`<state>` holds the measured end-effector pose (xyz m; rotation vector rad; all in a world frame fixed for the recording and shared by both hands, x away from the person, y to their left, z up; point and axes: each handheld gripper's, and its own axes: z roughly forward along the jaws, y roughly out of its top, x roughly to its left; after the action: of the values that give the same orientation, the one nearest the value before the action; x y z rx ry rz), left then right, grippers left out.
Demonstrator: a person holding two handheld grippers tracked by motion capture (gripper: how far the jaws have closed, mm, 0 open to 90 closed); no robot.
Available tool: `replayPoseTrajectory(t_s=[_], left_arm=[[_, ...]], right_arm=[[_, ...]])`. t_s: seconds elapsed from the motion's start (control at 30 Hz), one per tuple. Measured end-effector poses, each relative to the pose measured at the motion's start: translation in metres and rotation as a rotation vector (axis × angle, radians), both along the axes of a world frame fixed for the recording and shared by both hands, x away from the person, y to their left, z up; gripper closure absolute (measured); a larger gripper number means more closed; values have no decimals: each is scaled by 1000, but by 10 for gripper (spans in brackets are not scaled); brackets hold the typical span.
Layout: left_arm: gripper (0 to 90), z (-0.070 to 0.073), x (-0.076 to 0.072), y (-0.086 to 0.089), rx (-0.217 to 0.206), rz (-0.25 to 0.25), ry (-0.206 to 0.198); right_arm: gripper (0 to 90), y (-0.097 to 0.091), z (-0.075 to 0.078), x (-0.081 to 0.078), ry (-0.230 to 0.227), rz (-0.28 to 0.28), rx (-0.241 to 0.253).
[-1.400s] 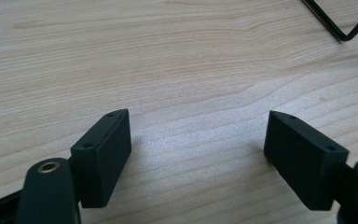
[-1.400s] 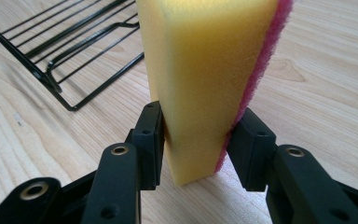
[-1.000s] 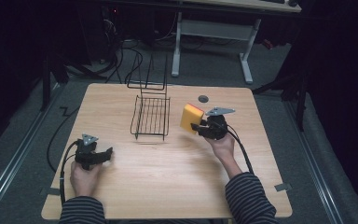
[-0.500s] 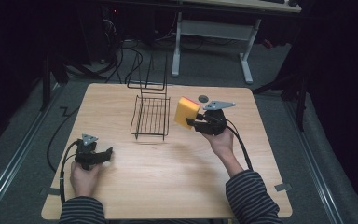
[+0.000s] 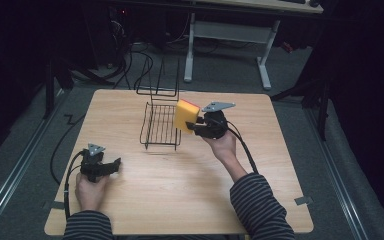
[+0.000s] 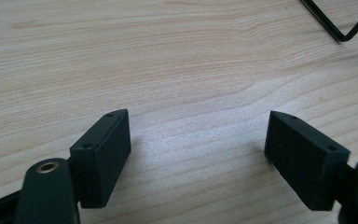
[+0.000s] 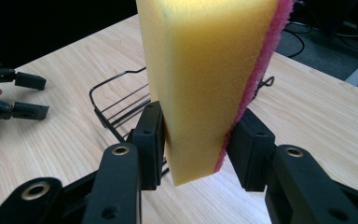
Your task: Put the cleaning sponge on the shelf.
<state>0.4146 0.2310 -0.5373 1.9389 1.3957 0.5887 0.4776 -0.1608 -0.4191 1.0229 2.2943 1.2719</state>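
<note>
- My right gripper [image 5: 196, 125] pinches the sponge [image 5: 186, 113] at frame centre, just beside the rack [image 5: 161, 126].
- My left gripper [image 5: 112, 165], lower left, jaws spread over bare table [image 5: 180, 190].

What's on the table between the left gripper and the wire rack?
Nothing: in the high view, only bare wooden table lies between the left gripper and the wire rack.
</note>
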Motion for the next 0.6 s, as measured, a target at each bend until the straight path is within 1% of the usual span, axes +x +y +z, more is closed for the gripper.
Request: replayPoseTrajectory(t_s=[0.13,0.3,0.37,0.47,0.57,0.6], left_arm=[[231,0,0,0,0,0,0],[231,0,0,0,-1,0,0],[231,0,0,0,0,-1,1],[232,0,0,0,0,-2,1],[231,0,0,0,-1,-1,1],[231,0,0,0,0,-1,0]], right_arm=[[596,11,-4,6,-5,-1,-26],[597,23,-9,13,4,-11,-27],[597,29,-11,16,6,-3,-29],[596,37,-16,20,13,-3,-44],[596,43,-21,24,25,-7,-44],[596,44,-23,25,20,-4,-42]])
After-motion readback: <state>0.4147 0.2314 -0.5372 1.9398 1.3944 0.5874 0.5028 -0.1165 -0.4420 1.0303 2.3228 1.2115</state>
